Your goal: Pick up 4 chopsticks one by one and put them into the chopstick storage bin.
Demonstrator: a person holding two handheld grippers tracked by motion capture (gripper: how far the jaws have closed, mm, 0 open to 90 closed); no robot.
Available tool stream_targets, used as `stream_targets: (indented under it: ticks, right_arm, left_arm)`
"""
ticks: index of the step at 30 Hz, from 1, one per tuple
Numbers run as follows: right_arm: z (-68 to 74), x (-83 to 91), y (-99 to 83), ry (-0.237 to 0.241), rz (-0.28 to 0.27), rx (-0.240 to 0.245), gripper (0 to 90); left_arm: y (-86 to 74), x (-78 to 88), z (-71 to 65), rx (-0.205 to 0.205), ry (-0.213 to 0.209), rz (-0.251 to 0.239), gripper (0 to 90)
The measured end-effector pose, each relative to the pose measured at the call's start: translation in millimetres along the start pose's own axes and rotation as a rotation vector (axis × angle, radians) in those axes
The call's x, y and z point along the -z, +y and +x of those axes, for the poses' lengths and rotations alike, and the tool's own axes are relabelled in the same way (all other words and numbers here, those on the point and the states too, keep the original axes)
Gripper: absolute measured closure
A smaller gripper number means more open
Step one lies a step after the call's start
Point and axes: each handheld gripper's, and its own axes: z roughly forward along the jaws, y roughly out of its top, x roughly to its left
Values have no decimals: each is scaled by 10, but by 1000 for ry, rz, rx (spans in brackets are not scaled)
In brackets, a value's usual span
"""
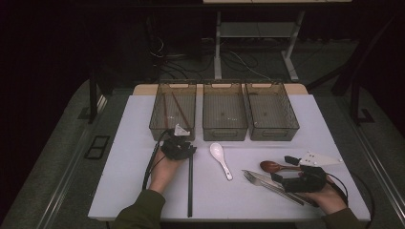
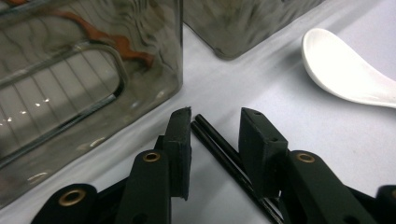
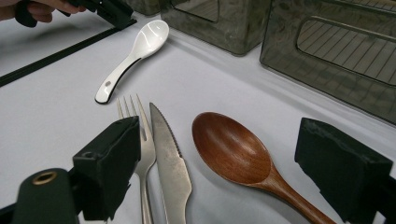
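Your left gripper (image 2: 215, 140) straddles the pair of thin black chopsticks (image 2: 219, 151) lying on the white tabletop (image 2: 327, 140), jaws not yet pinching. Close off-centre and one stick may roll free toward the smoky plastic bin (image 2: 88, 79) just beyond.

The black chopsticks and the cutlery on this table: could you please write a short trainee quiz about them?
1. True or false: the left gripper has the black chopsticks between its jaws.
2. How many clear bins stand along the far edge of the table?
3. Which lies between the right gripper's open jaws? A) white ceramic spoon B) wooden spoon C) whisk

Key: 1 true; 2 three; 3 B, the wooden spoon, beside a knife and a fork.
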Motion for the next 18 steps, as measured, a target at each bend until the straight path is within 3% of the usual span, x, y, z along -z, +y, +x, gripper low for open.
stream_targets:
  ticks: [6, 18]
  right_arm:
    - [-4, -7, 0, -3, 4, 4, 147]
    - [3, -19, -3, -3, 12, 8, 147]
  left_arm:
    - [3, -7, -35, -28, 12, 8, 672]
    - [2, -11, -27, -38, -1, 3, 744]
